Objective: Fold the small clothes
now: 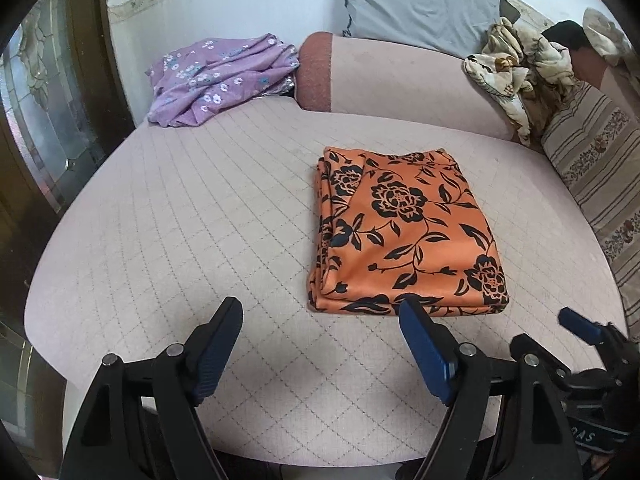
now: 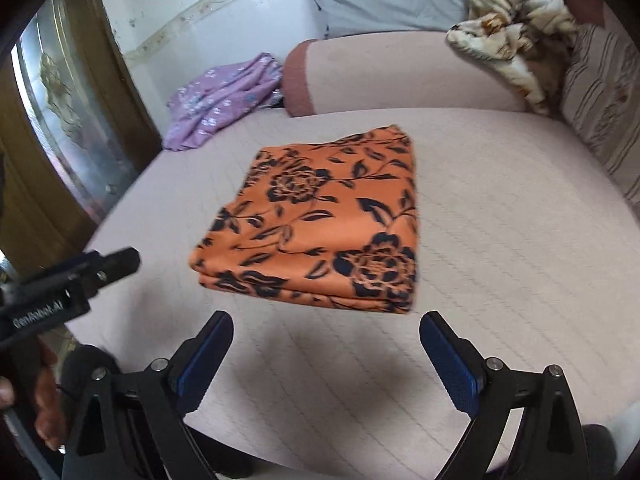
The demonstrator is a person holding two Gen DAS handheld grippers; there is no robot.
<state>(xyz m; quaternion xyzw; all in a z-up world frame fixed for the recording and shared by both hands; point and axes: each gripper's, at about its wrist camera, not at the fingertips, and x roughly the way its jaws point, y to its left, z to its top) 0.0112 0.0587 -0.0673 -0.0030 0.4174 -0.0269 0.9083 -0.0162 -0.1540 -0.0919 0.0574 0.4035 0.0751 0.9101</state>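
An orange cloth with black flowers (image 1: 404, 232) lies folded into a neat rectangle on the pink quilted mattress (image 1: 180, 220). It shows in the right wrist view as the folded orange cloth (image 2: 320, 220), a little blurred. My left gripper (image 1: 320, 312) hovers open over the mattress near the cloth's front edge, nothing between its fingers. My right gripper (image 2: 326, 326) is open too, just in front of the cloth and holding nothing. The right gripper's tip (image 1: 580, 324) shows at the lower right of the left wrist view, and the left gripper's body (image 2: 80, 276) at the left of the right wrist view.
A crumpled purple flowered garment (image 1: 220, 80) lies at the mattress's far left corner. A pink bolster (image 1: 400, 80) runs along the back, with a grey pillow (image 1: 420, 0) behind it. A cream patterned cloth (image 1: 516, 68) and a striped cushion (image 1: 592, 176) sit at right. A glass door (image 1: 44, 100) stands at left.
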